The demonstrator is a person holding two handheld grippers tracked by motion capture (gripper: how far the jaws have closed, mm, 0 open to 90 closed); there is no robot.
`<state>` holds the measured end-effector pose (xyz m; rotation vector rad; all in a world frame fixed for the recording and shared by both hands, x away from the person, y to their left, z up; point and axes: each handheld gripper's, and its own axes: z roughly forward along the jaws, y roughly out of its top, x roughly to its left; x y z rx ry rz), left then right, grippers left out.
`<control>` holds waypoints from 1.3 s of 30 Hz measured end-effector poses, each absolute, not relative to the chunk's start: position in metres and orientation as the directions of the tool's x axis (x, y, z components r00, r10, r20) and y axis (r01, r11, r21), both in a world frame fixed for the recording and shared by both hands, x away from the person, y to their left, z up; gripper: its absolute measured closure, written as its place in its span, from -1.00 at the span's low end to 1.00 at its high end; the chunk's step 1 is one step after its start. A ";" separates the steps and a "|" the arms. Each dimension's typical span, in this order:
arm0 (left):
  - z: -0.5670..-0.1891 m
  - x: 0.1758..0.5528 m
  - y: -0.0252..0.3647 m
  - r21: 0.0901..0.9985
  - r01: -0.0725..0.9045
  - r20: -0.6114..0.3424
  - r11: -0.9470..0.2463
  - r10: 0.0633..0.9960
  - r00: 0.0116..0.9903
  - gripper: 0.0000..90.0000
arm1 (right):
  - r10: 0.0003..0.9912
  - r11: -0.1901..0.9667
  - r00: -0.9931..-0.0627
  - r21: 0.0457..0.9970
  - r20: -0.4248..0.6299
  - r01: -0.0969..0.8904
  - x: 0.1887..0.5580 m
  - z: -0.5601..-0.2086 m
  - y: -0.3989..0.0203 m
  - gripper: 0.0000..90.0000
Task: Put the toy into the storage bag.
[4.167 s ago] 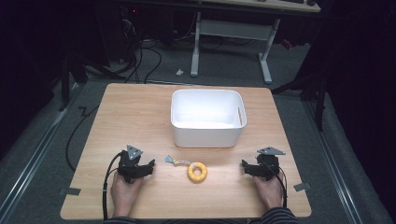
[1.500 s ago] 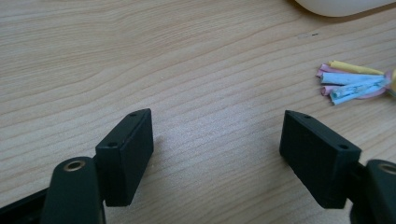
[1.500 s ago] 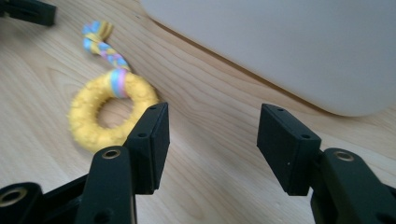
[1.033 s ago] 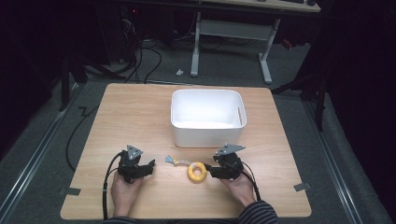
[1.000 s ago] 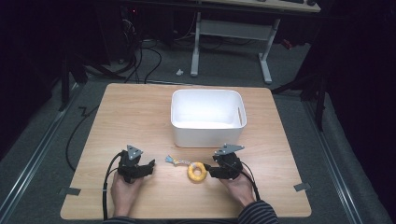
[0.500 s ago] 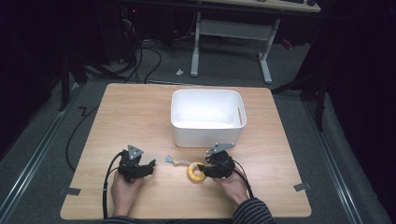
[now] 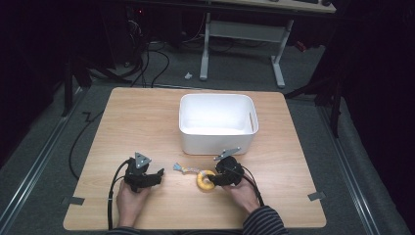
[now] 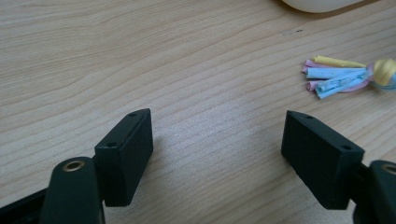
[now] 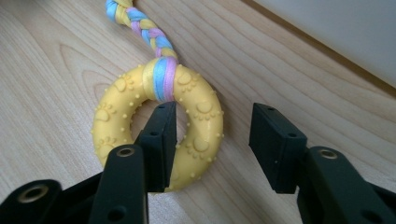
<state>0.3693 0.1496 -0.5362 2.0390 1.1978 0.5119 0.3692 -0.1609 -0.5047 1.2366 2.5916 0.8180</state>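
Note:
A yellow rubber ring toy [image 7: 204, 180] with a braided pastel rope and tassel [image 7: 179, 169] lies on the wooden table in front of a white bin [image 7: 216, 139]. My right gripper [image 7: 212, 178] points left at the ring. In the right gripper view its jaws [image 9: 214, 113] straddle the near side of the ring [image 9: 112, 122]: one jaw is in the hole, the other stands outside with a gap. The jaws have just been closing and do not clamp. My left gripper [image 7: 157, 176] rests open on bare wood [image 8: 215, 135], with the tassel [image 8: 336, 77] ahead to its right.
The white bin [image 9: 350, 28] stands close behind the ring, its front wall just beyond the right gripper. Bare tabletop [image 7: 142, 122] extends left and behind the left gripper. Cables trail from both grippers toward the front edge.
The right gripper came from the table's right side to the ring and slid one jaw into its hole. The gap between its jaws narrowed. The left gripper stayed put.

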 end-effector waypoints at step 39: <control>-0.536 0.370 0.151 0.742 0.595 -0.020 -0.308 0.877 0.480 -0.41 | 0.719 0.506 -0.687 0.600 0.103 0.619 0.360 -0.478 -0.185 0.51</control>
